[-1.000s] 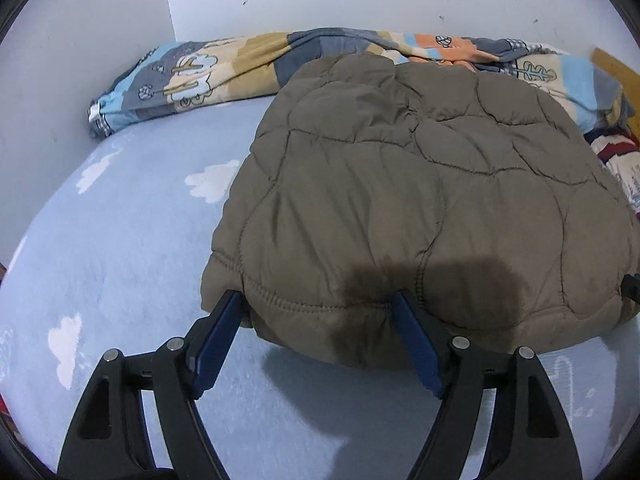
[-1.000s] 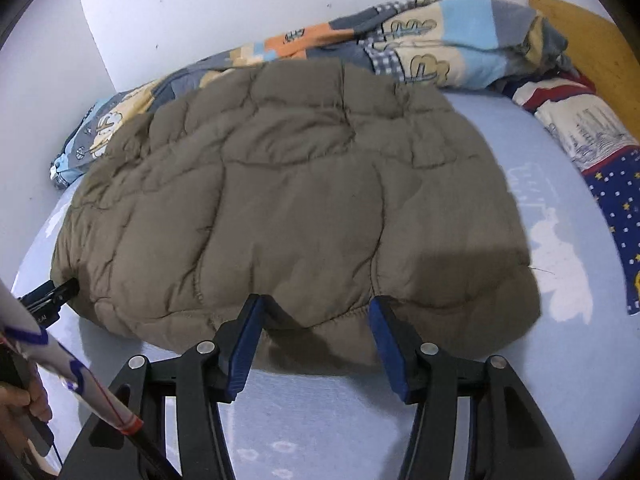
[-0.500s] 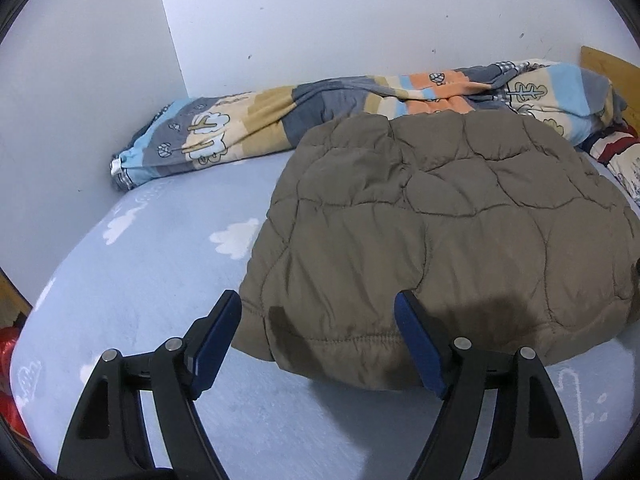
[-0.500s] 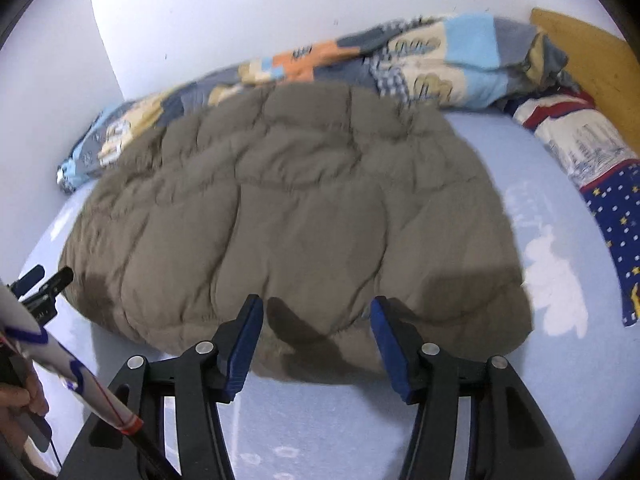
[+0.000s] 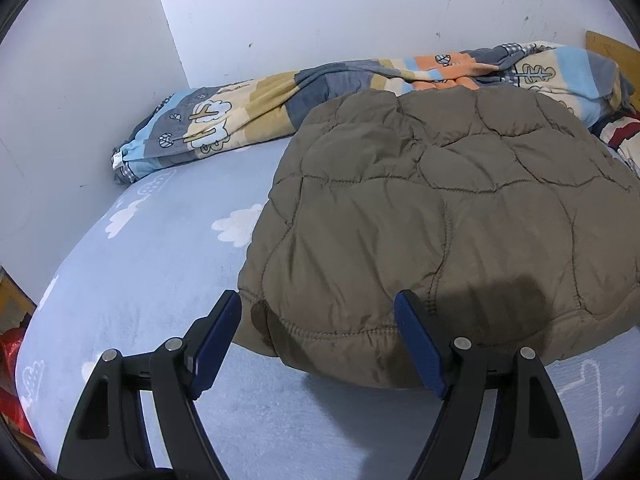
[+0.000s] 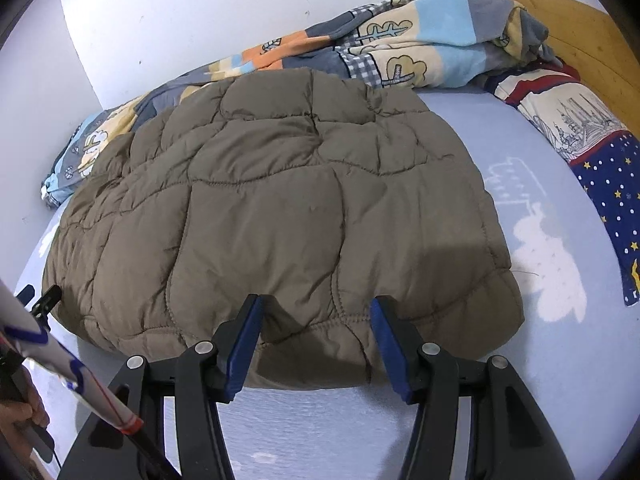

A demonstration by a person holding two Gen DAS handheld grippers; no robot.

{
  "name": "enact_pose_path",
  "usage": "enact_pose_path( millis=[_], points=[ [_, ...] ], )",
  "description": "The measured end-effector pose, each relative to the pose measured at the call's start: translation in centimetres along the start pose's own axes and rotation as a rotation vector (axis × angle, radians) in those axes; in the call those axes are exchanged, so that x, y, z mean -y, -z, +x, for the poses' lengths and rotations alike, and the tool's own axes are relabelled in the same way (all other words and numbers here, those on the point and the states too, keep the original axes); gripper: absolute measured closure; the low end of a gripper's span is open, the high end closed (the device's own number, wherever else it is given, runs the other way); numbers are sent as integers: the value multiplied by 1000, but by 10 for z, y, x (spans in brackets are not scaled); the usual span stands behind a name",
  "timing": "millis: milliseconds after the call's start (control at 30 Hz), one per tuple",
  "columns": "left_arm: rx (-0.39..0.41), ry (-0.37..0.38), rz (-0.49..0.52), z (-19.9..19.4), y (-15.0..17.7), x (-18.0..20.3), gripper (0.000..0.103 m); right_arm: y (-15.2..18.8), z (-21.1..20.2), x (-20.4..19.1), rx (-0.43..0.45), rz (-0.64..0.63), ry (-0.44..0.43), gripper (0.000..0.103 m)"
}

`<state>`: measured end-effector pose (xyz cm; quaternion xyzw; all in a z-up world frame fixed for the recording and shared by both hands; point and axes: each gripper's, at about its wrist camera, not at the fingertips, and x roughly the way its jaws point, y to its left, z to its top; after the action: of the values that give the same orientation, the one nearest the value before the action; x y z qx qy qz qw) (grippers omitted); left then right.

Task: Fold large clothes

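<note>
A brown quilted jacket (image 5: 440,220) lies folded into a puffy slab on the light blue bedsheet (image 5: 160,272), which is printed with white clouds. Its stitched hem is the edge nearest both tools.

The left gripper (image 5: 318,340) hangs just short of that hem, at the jacket's near left corner. Its jaws stand wide apart with nothing between the blue pads; the hem's rounded corner sits straight ahead of the gap, and whether the pad tips touch the cloth I cannot tell. To the left of this gripper there is only sheet, and far off at the left edge something red (image 5: 10,360) shows beside the bed.

The right gripper (image 6: 316,340) is likewise spread open and holds nothing. It faces the same hem farther along, with the jacket (image 6: 280,216) filling the view ahead of it and the jacket's right corner lying to the right of its right finger. Left of this gripper, at the jacket's far corner, the tips of the left gripper (image 6: 40,298) peek in, and nearer still a hand (image 6: 24,416) shows at the frame's edge.

Beyond the jacket, against the white wall (image 5: 320,16), a patchwork blanket (image 6: 400,40) is bunched in a long roll. Ahead and to the right of the right gripper lies a navy star-print pillow (image 6: 600,152), with a wooden headboard (image 6: 580,28) behind it.
</note>
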<state>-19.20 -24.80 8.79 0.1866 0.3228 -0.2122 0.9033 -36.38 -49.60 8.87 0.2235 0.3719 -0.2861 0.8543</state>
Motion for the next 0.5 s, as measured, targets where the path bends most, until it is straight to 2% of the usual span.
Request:
enact_pose_path(
  millis=[500],
  points=[
    [2, 0, 2, -1, 0, 1, 25, 0, 3, 3, -20, 21, -14, 42]
  ],
)
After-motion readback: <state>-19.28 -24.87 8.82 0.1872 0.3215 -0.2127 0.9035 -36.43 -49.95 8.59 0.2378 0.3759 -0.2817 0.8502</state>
